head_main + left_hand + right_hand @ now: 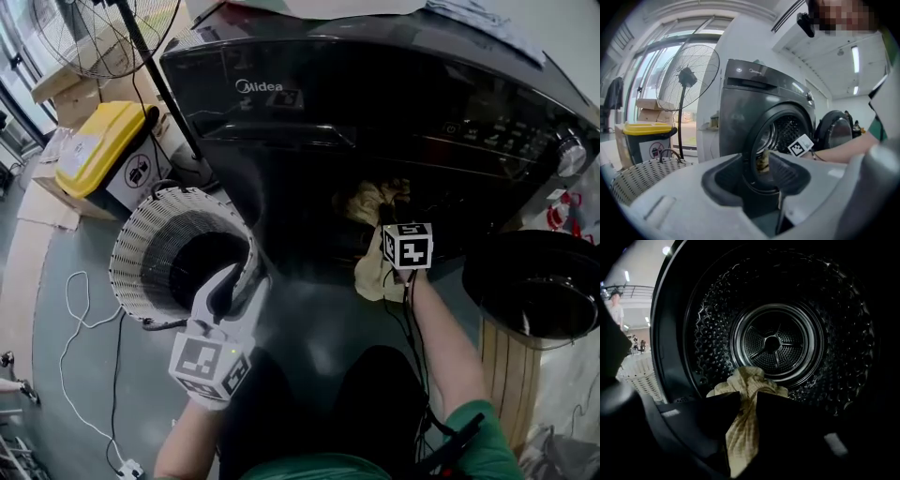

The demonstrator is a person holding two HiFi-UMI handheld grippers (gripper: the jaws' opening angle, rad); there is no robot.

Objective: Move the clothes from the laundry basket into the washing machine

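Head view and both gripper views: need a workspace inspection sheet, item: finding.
Surface: grey floor.
Job's things: white laundry basket, no clothes seen inside; washing machine, door open; yellowish cloth at the drum mouth.
Clutter: yellow-lidded bin, standing fan.
Grippers: left gripper open, empty, beside the basket rim; right gripper shut on the cloth, in the door opening.
Cables: white cable loops on the floor left of the basket.
Surroundings: windows, ceiling lights.
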